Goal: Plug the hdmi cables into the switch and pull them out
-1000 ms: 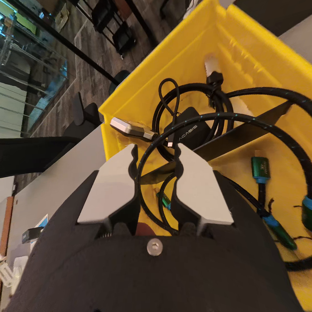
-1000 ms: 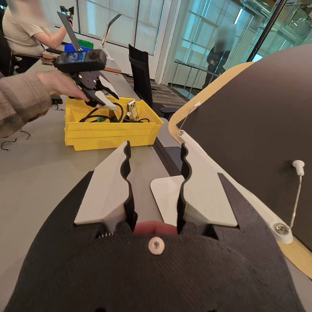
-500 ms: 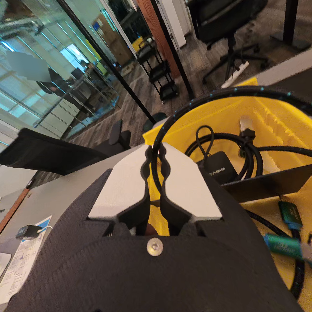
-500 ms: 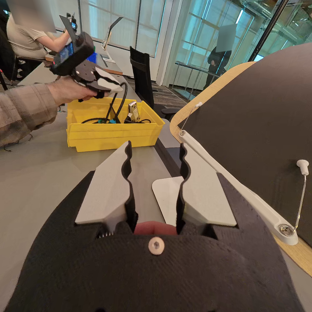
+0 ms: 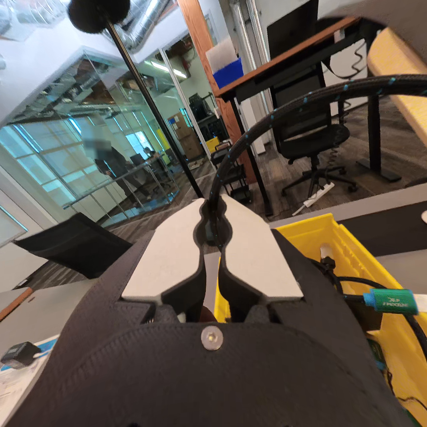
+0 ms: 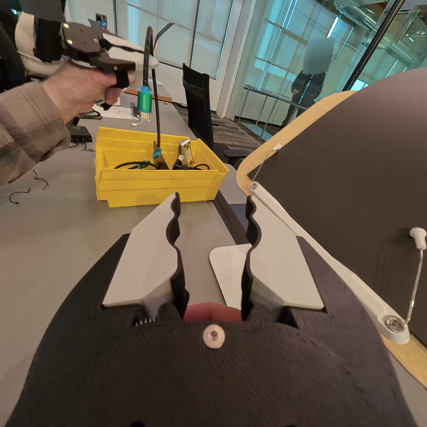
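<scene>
One braided cable (image 5: 245, 138) pinched in left tool (image 5: 213, 205) — seemingly above yellow bin (image 6: 159, 187).

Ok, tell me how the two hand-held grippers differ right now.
The left hand-held gripper is shut on the braided cable; the right hand-held gripper is open and empty. The left is raised above the yellow bin, with a green plug dangling; the right sits low over the grey table. Both have white fingers on black bodies.
</scene>
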Demonstrator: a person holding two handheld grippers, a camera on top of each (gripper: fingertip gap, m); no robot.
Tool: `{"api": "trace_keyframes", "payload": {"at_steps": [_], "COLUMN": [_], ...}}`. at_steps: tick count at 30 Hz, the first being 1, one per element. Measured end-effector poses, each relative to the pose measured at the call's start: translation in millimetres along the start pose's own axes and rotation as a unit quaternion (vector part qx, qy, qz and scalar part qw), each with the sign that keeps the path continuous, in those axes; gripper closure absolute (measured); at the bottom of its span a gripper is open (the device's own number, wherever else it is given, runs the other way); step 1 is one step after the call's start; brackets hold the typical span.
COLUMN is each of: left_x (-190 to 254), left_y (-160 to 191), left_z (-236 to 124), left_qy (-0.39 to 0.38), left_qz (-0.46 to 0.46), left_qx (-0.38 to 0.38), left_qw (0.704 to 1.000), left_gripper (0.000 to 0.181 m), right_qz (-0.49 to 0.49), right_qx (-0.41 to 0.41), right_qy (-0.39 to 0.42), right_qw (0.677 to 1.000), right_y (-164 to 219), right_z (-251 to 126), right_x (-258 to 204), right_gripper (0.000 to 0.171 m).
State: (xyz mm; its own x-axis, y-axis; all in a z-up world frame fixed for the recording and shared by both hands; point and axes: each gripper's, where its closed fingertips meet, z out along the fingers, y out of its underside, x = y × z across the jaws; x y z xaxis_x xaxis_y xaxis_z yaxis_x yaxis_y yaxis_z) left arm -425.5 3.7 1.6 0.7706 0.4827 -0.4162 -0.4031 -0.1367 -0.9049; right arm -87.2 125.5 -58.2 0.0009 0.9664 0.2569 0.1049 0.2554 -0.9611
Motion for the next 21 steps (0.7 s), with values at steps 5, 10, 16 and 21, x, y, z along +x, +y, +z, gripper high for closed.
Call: {"api": "trace_keyframes", "payload": {"at_steps": [5, 10, 16, 21], "left_x": [6.9, 47.5, 108.4, 139.7], "left_y": [-47.6, -89.5, -120.2, -126.3], "left_z": [-17.3, -25.8, -26.8, -27.1], "left_qy": [0.007, 0.06, 0.091, 0.116], "left_qz": [-0.004, -0.019, -0.038, -0.04], "left_qx": [0.054, 0.093, 0.114, 0.117], "left_qw": [0.998, 0.994, 0.989, 0.985], "left_gripper": [0.175, 0.174, 0.174, 0.174], "right_qz": [-0.014, 0.006, 0.115, 0.16], "right_qx": [-0.007, 0.0, 0.027, 0.008], "right_qy": [-0.008, -0.037, -0.118, -0.057], "right_qw": [1.0, 0.999, 0.986, 0.986], "right_y": [-1.9, -3.4, -13.7, 7.9], "right_z": [4.7, 17.3, 46.4, 65.6], "right_x": [-8.4, -25.1, -68.7, -55.7], "right_gripper": [0.116, 0.103, 0.099, 0.113]}}
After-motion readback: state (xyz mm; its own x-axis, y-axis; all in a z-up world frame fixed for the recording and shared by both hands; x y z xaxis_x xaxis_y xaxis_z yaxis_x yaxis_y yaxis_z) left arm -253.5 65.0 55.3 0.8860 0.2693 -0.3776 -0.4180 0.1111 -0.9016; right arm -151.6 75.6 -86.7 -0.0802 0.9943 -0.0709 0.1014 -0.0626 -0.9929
